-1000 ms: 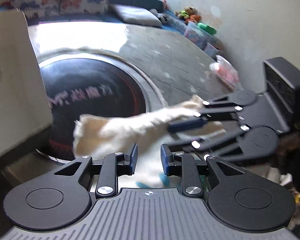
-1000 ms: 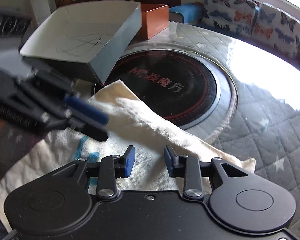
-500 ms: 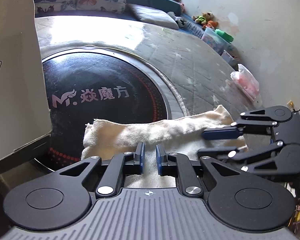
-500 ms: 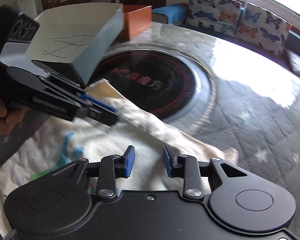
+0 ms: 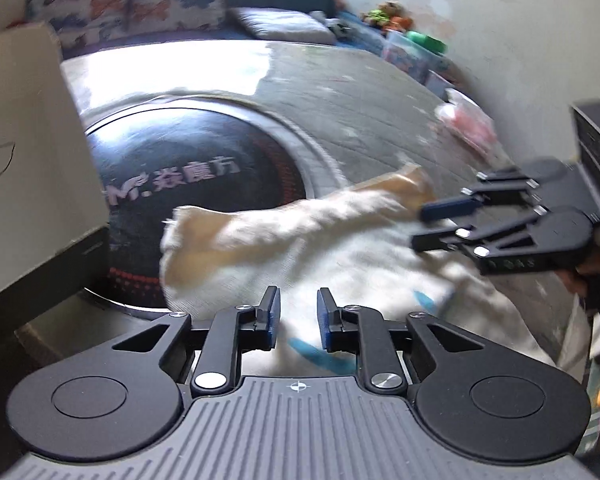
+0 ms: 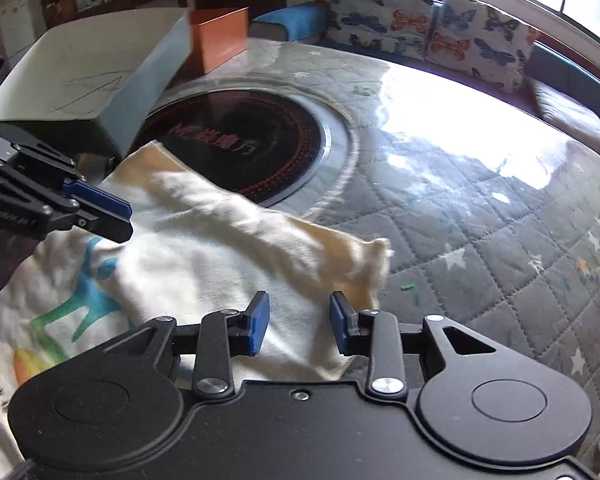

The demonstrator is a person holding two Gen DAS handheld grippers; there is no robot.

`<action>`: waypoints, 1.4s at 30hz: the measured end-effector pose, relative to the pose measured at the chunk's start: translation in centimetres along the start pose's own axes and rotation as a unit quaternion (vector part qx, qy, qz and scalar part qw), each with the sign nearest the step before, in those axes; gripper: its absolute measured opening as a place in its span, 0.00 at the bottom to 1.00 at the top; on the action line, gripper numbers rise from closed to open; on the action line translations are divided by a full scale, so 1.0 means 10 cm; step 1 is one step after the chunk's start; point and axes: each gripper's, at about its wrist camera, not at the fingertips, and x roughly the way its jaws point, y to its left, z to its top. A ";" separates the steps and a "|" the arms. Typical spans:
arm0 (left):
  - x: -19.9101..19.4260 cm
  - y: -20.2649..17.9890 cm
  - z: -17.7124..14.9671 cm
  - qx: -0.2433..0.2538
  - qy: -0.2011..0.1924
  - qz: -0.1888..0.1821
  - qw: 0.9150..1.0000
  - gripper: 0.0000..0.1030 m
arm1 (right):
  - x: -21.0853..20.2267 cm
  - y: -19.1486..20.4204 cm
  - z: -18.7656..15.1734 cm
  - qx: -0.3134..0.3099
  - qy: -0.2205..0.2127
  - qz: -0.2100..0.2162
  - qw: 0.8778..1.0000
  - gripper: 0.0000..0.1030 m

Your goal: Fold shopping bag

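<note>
The cream canvas shopping bag (image 5: 300,232) (image 6: 220,232) lies flat on the table, with a coloured print near me. Its far edge is turned over into a thick band that overlaps the black round plate. My left gripper (image 5: 298,308) (image 6: 128,222) hovers low over the bag's left part. Its jaws are opening, and only cloth lying below shows in the gap. My right gripper (image 6: 299,312) (image 5: 420,228) is over the bag's right end beside the folded corner. Its jaws are opening too, with nothing pinched between the blue pads.
A white-lined open box (image 5: 28,152) (image 6: 80,80) stands close on the left, with an orange box (image 6: 220,38) behind it. The black round plate (image 6: 240,140) is set in the quilted table cover (image 6: 480,220). A pink packet (image 5: 466,124) lies at the right edge.
The left jaws narrowed, then spread again. The right jaws are wider than before. Both grippers shifted sideways over the bag, and the folded far band now looks blurred and rumpled.
</note>
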 end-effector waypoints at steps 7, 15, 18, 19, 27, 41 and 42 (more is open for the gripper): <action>0.02 -0.21 -0.17 0.039 0.013 -0.005 0.999 0.25 | -0.19 0.23 -0.15 -0.041 0.002 0.030 0.999 0.45; 0.22 -0.36 -0.08 0.087 0.003 0.037 0.996 0.25 | -0.06 0.29 -0.11 -0.034 -0.003 0.025 0.999 0.46; 0.28 -0.30 -0.01 0.073 0.000 0.041 0.997 0.25 | -0.07 0.27 -0.09 -0.030 0.001 0.025 0.999 0.46; 0.31 -0.27 0.02 0.065 -0.005 0.043 0.997 0.25 | -0.09 0.27 -0.10 -0.032 0.004 0.027 0.999 0.46; 0.06 0.04 0.04 -0.016 -0.013 0.020 1.000 0.23 | -0.28 0.22 -0.29 -0.037 0.016 0.015 0.999 0.50; -0.37 0.20 -0.28 -0.038 0.000 0.063 0.997 0.32 | -0.24 -0.09 -0.31 0.026 0.012 -0.001 1.000 0.39; -0.35 0.20 -0.29 -0.041 0.004 0.060 0.997 0.31 | -0.24 -0.08 -0.31 0.022 0.015 -0.003 1.000 0.38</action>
